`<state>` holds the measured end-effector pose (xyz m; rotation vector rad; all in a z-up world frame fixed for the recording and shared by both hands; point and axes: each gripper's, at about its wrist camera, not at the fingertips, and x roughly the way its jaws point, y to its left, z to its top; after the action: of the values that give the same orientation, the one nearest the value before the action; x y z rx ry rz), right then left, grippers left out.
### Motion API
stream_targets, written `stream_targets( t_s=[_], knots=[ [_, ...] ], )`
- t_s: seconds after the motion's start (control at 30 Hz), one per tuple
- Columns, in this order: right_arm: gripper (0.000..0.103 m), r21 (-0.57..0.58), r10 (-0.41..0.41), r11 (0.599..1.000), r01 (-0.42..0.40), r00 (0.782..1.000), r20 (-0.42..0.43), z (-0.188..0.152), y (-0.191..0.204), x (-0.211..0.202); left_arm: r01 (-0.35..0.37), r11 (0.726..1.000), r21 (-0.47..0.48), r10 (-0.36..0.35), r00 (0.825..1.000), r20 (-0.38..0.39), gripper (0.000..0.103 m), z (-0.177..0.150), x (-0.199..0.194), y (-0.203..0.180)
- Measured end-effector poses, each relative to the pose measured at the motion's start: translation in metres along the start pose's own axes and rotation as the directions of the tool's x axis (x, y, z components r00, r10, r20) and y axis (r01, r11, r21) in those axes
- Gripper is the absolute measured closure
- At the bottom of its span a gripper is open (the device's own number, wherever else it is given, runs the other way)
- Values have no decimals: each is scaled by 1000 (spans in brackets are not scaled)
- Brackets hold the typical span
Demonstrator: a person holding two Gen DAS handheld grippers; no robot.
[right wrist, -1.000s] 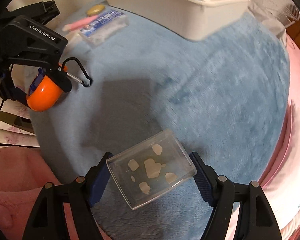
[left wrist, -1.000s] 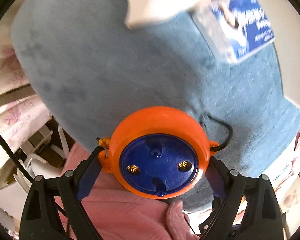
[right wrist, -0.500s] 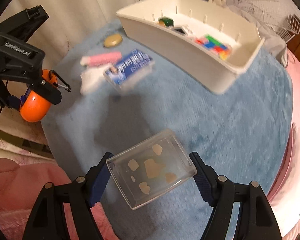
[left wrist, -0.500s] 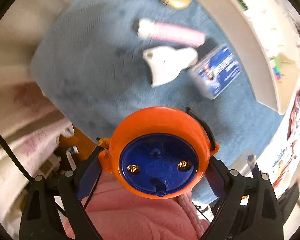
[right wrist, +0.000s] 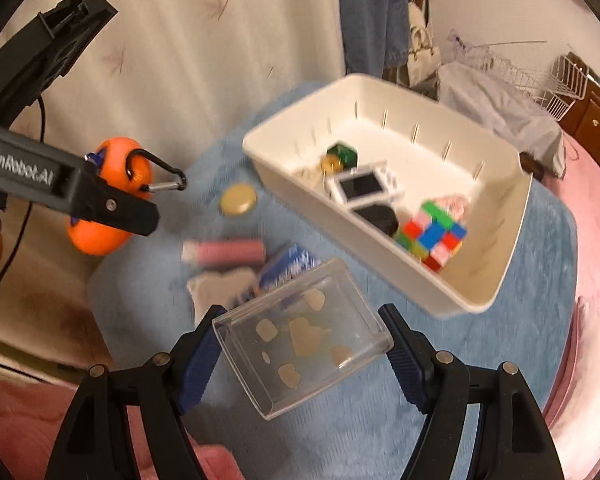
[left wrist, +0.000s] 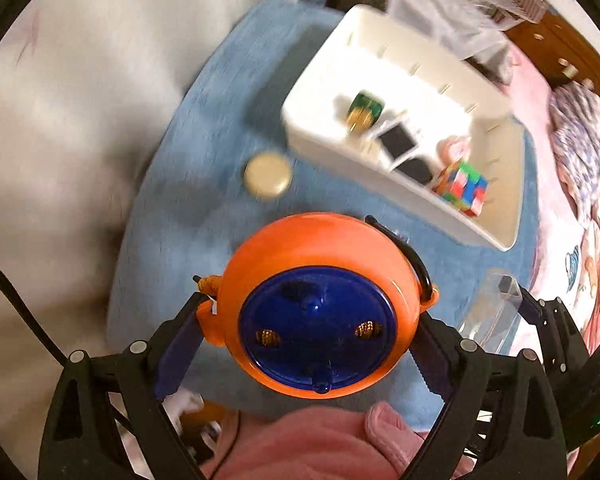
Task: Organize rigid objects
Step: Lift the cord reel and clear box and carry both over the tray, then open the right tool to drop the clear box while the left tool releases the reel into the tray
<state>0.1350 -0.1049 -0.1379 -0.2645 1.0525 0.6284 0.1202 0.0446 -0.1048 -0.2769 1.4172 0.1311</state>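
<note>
My left gripper [left wrist: 312, 320] is shut on an orange round gadget with a blue face [left wrist: 320, 312] and a black carabiner, held above the blue mat; it also shows in the right wrist view [right wrist: 108, 200]. My right gripper [right wrist: 300, 344] is shut on a clear plastic box [right wrist: 302, 340], held above the mat near its front. The white bin [right wrist: 500, 280] stands at the far right of the mat and holds a colourful cube [right wrist: 432, 236], a green object [right wrist: 342, 154] and a small white device [right wrist: 364, 186].
On the blue mat [right wrist: 540, 240] lie a tan round lid [right wrist: 238, 199], a pink tube [right wrist: 224, 251], a white piece [right wrist: 220, 290] and a blue packet [right wrist: 288, 266]. A white curtain hangs behind. Pink fabric lies at the near edge.
Both grippers have risen and tilted up with their objects still held. The white bin and its contents have come into fuller view in both wrist views.
</note>
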Motion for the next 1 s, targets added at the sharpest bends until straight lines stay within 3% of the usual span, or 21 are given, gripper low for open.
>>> stream_targets(
  t_s=[0.23, 0.47, 0.63, 0.83, 1.0],
  knots=[
    [26, 101, -28, 995, 19, 995, 91, 31, 0, 5, -17, 987, 161, -7, 990, 143, 10, 43, -17, -10],
    [26, 163, -101, 984, 72, 979, 179, 50, -1, 9, -1, 967, 255, -61, 970, 236, 10, 75, -7, -18],
    [26, 200, -160, 973, 114, 959, 234, 61, -7, 19, 41, 957, 288, -119, 959, 259, 10, 99, 8, -23],
    [26, 248, -213, 957, 149, 942, 259, 73, -22, 35, 96, 943, 318, -204, 924, 325, 10, 119, 12, -26],
    [26, 278, -233, 948, 156, 934, 270, 79, -34, 41, 94, 932, 351, -234, 895, 381, 10, 125, 11, -29]
  ],
)
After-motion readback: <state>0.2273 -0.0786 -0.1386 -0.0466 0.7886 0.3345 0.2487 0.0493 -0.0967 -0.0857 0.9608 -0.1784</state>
